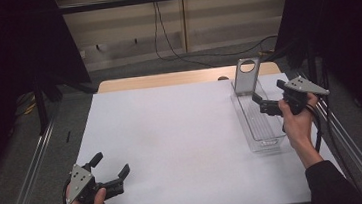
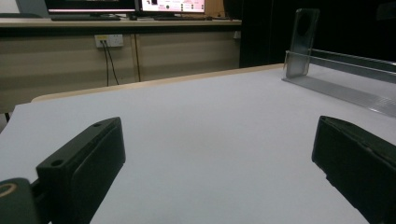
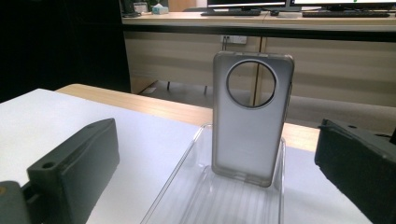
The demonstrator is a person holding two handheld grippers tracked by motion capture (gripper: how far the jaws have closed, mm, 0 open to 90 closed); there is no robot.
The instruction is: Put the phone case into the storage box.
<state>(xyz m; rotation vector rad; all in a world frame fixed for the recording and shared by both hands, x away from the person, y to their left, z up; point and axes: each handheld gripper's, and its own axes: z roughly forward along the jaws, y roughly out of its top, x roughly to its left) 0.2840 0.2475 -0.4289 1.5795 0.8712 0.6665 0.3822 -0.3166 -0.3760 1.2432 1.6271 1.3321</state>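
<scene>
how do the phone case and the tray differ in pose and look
The phone case stands upright at the tray's far end; the tray lies flat on the table. The case is frosted grey with a round hole near its top; the tray is clear, long and ribbed. Both are see-through plastic, untouched.

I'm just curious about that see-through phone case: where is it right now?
The phone case stands upright at the far end of the clear tray on the table's right side in the high view, just beyond the open right gripper, whose own view faces it.

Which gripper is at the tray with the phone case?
The right gripper, held open over the clear tray and aimed at the upright phone case. The left gripper sits open at the near-left corner, far from it.
</scene>
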